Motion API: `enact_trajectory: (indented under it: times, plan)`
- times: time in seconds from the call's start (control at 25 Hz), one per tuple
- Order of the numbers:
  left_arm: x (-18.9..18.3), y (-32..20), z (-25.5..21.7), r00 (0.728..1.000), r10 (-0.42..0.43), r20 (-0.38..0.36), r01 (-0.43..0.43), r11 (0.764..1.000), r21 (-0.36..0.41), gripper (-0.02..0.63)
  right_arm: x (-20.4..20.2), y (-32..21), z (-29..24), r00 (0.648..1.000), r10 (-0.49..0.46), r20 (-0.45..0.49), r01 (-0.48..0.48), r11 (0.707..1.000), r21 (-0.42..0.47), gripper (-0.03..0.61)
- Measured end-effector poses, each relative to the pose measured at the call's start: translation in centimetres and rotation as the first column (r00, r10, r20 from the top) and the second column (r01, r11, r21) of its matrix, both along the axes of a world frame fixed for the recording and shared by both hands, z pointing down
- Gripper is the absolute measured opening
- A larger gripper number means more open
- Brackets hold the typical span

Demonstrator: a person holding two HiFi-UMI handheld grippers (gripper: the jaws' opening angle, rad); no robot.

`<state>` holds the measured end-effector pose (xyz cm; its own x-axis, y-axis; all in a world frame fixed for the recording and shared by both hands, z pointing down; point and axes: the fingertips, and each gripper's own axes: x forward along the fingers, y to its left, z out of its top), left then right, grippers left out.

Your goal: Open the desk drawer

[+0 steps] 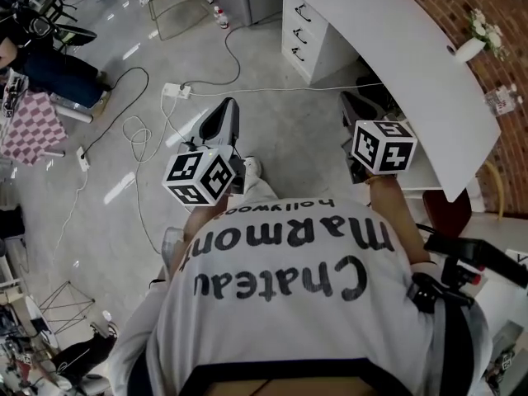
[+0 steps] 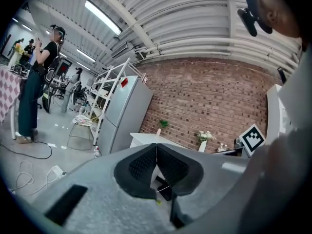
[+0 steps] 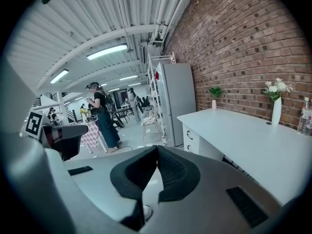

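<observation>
Standing off from the drawers, both grippers closed

I found the left gripper (image 2: pixel 156 152) and right gripper (image 3: pixel 157 152) each with ribbed black pads (image 2: pixel 141 165) pressed together, nothing between them. The desk drawer (image 1: pixel 299 33) sat well ahead of both, untouched and closed, one of three white fronts with dark curved handles (image 1: pixel 303 12), stacked under the end of the smooth white desk (image 1: pixel 396 48). A white vase (image 1: pixel 470 49) on the desk held pale flowers (image 1: pixel 485 30).

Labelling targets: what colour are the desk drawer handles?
Black handles on white drawers; head view shows them best.
</observation>
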<state>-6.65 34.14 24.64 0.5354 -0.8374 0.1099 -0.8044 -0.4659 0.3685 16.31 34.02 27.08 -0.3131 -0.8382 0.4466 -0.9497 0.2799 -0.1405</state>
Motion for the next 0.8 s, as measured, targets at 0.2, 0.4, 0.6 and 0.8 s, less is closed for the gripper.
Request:
enact_trajectory:
  times: [0.2,0.4,0.6,0.8]
  plan:
    - [-0.8,-7.4,-1.3,0.999,0.045,0.011,-0.045,0.999,0.011,0.015,-1.0,-6.4,-0.9,0.999,0.032,-0.008,-0.032,1.0,-0.001,0.011]
    - [-2.6,-14.9,-2.3,0.996,0.082,0.02,-0.082,0.997,0.005,0.015,-2.3,-13.4,-2.3,0.997,0.076,-0.003,-0.076,0.997,0.016,0.011]
    - [-3.4,-20.9,-2.5,0.99,0.134,0.041,-0.135,0.991,0.019,0.015,-2.8,-18.8,-2.9,0.991,0.131,0.009,-0.131,0.991,0.038,0.011]
    - [-4.1,-25.5,-2.3,0.982,0.172,0.073,-0.175,0.984,0.038,0.015,-2.9,-23.0,-1.9,0.983,0.183,0.03,-0.184,0.982,0.041,0.011]
